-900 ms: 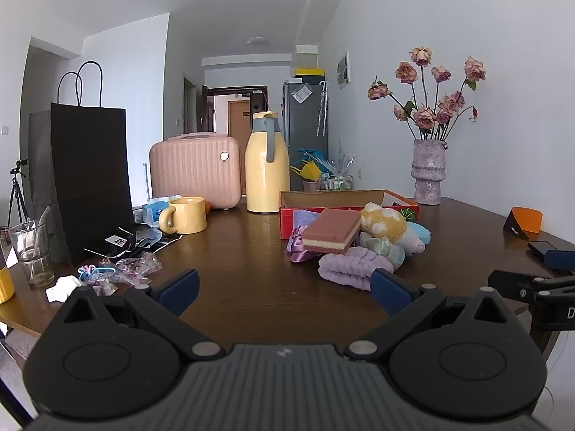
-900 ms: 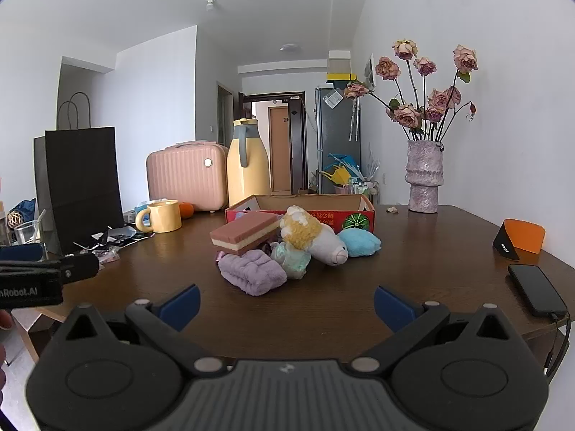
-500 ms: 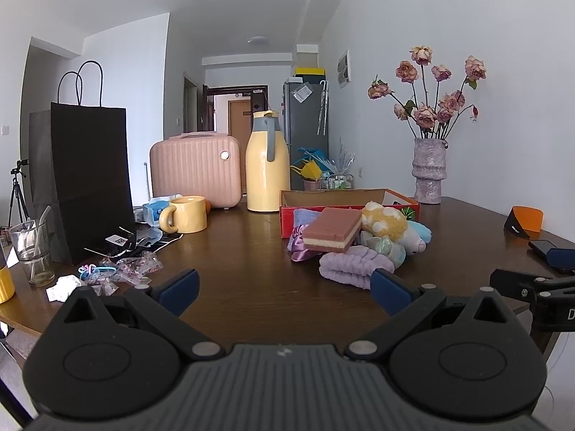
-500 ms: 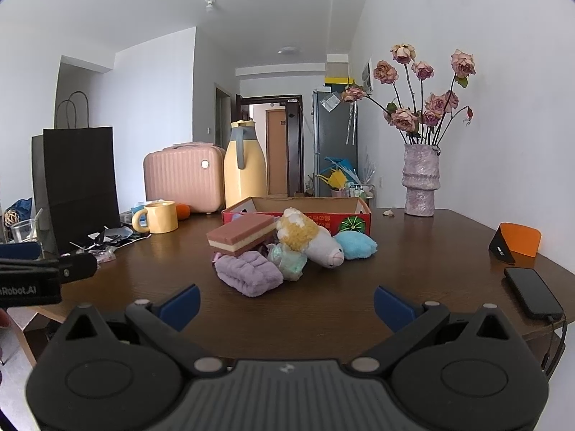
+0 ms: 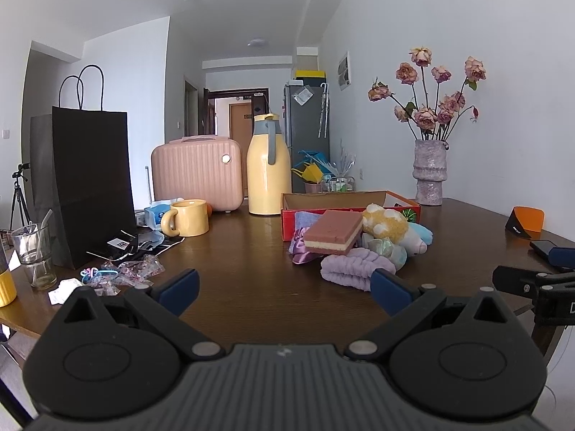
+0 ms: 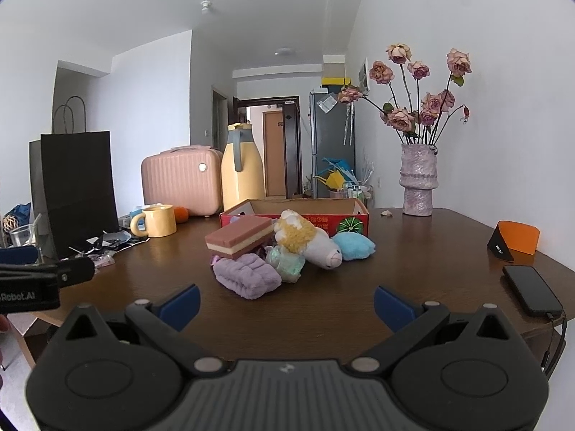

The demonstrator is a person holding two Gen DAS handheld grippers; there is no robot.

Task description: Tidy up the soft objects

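Observation:
A heap of soft things lies mid-table before a red cardboard box (image 6: 298, 219) (image 5: 287, 228). On top rests a pink-and-cream layered sponge block (image 6: 239, 235) (image 5: 333, 231). In front lies a lilac towelling band (image 6: 248, 280) (image 5: 354, 269). Beside them sit a yellow-and-white plush animal (image 6: 309, 242) (image 5: 391, 224), a mint scrunchie (image 6: 287, 262) and a light blue pad (image 6: 354, 246). A purple satin scrunchie (image 5: 300, 249) lies at the heap's left. My left gripper (image 5: 284, 292) and right gripper (image 6: 285, 303) both stand open and empty, short of the heap.
A yellow jug (image 5: 268, 168), pink case (image 5: 196, 174), yellow mug (image 5: 187, 217), black paper bag (image 5: 90, 183) and glass (image 5: 34, 255) stand at the left. A vase of roses (image 6: 417, 183), orange holder (image 6: 515, 240) and phone (image 6: 532, 289) are at the right.
The right wrist view has shifted slightly, so the heap sits a little more to the right in it. The left gripper has kept still. Both grippers stay open.

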